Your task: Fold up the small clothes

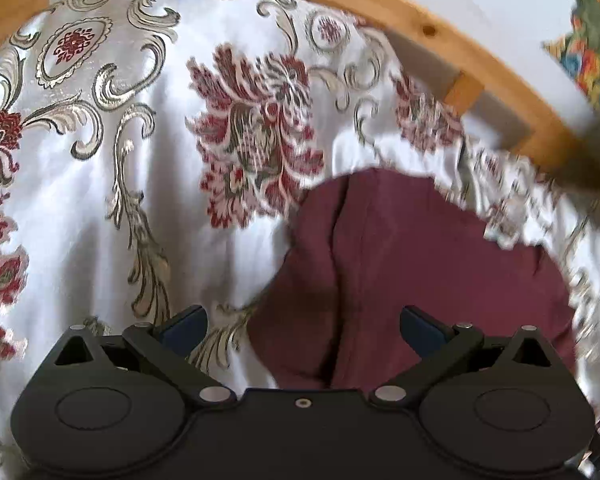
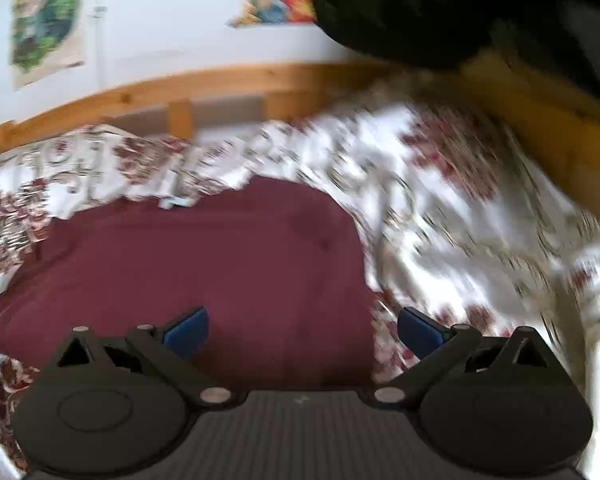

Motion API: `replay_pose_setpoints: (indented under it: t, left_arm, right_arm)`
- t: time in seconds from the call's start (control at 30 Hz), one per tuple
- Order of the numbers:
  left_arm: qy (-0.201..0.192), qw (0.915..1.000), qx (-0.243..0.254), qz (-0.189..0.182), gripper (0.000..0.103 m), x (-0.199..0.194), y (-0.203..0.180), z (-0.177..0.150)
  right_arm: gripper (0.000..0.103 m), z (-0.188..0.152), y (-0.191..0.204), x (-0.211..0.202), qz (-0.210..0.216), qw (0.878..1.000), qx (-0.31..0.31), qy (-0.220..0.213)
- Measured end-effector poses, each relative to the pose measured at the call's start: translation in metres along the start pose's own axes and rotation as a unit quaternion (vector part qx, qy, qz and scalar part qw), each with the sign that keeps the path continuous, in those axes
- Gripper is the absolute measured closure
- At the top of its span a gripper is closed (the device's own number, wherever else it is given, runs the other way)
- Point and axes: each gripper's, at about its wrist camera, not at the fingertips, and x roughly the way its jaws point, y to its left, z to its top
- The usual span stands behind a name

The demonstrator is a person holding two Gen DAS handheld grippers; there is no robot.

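A small maroon garment [image 1: 412,272] lies on a white bedspread with red flowers [image 1: 120,184], at the lower right of the left wrist view. My left gripper [image 1: 302,326] hovers over the garment's left edge, jaws wide apart, nothing between the blue pads. In the blurred right wrist view the same maroon garment [image 2: 204,264] lies folded flat, filling the centre left. Above its near right edge my right gripper [image 2: 302,330] stands wide open, and its pads grip no cloth.
A wooden bed rail [image 1: 440,32] curves along the far side of the bedspread, with a pale wall behind it. Colourful pictures [image 2: 46,24] hang on that wall. A dark shape [image 2: 440,8] blocks the upper right of the right wrist view.
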Motion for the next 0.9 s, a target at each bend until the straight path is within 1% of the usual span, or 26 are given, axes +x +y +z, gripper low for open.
replay_pose_setpoints:
  t: [0.07,0.13,0.23,0.3,0.37,0.43,0.5,0.67,0.73,0.83,0.9]
  left_arm:
    - [-0.007,0.9999,-0.012,-0.003,0.001,0.003,0.006,0.009]
    - [-0.001,0.9999,-0.012,-0.010,0.001,0.010,0.011,0.019]
    - [0.016,0.9988,0.025,-0.039,0.001,0.023,0.012,0.032]
    - [0.026,0.9974,0.037,-0.057,0.001,0.033,0.013,0.035]
    - [0.047,0.9962,0.029,-0.068,0.001,0.044,0.015,0.035]
    - [0.083,0.9930,0.011,-0.084,0.001,0.056,0.014,0.034]
    - [0.092,0.9908,0.004,-0.099,0.001,0.061,0.013,0.031]
    - [0.088,0.9919,0.036,-0.084,0.001,0.069,0.002,0.025]
    - [0.100,0.9914,0.046,-0.071,0.001,0.077,0.000,0.023]
    - [0.129,0.9883,0.070,-0.044,0.001,0.089,-0.003,0.017]
    - [0.134,0.9872,0.079,-0.034,0.001,0.093,-0.006,0.014]
  right_arm:
    - [0.000,0.000,0.013,-0.002,0.014,0.999,-0.029,-0.016]
    - [0.000,-0.002,0.028,0.000,0.032,0.998,-0.056,-0.025]
    - [0.000,-0.007,0.050,0.005,0.055,0.994,-0.091,-0.031]
    - [0.000,-0.011,0.066,0.008,0.068,0.990,-0.118,-0.041]
    - [0.000,-0.014,0.083,0.010,0.076,0.984,-0.153,-0.055]
    - [0.000,-0.018,0.097,0.012,0.075,0.978,-0.184,-0.066]
    - [0.000,-0.020,0.110,0.016,0.065,0.973,-0.212,-0.070]
    - [0.000,-0.025,0.123,0.029,0.078,0.967,-0.232,-0.069]
    - [0.000,-0.026,0.122,0.036,0.080,0.968,-0.230,-0.062]
    - [0.000,-0.026,0.115,0.042,0.086,0.972,-0.215,-0.048]
    - [0.000,-0.025,0.112,0.045,0.086,0.974,-0.205,-0.040]
